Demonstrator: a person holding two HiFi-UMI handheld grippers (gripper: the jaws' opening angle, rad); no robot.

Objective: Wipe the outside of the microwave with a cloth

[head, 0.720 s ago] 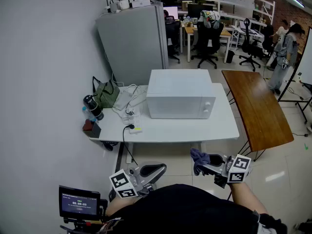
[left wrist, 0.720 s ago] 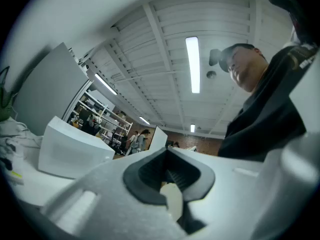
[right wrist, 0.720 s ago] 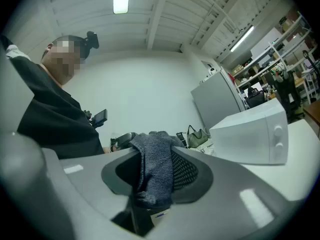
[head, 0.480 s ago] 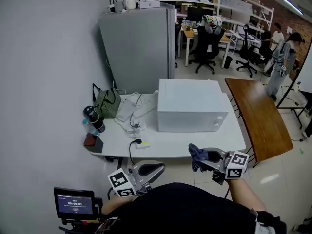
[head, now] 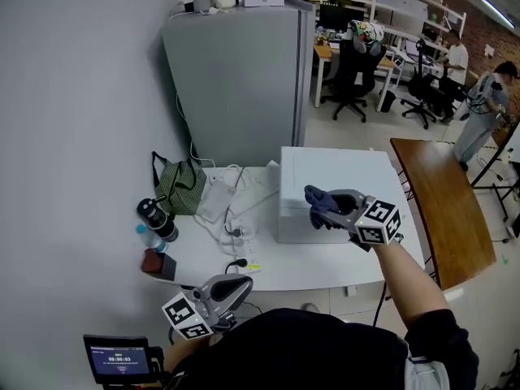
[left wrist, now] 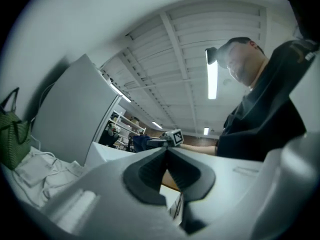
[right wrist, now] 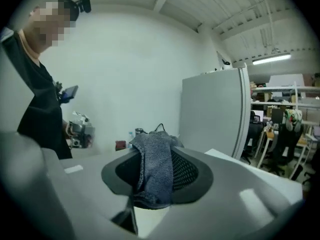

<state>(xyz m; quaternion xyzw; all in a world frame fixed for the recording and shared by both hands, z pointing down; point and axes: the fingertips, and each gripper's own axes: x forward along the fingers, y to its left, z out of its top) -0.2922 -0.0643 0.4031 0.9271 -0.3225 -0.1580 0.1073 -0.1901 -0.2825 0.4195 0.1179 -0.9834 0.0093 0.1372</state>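
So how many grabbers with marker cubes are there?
2. The left gripper is low by the person's body, shut; the right gripper is up by the white boxy microwave, gripping a blue-grey cloth.

The white counter (head: 325, 270) carries a microwave (head: 333, 173) toward its right edge, a green bag (head: 177, 187) at the back-left corner, cables (head: 231, 218) between them, and bottles (head: 154, 218) along the left edge.

Centre of frame: your right gripper (head: 327, 208) and its cloth (head: 316, 198) hide part of the microwave (head: 341, 169) front; its controls cannot be made out.
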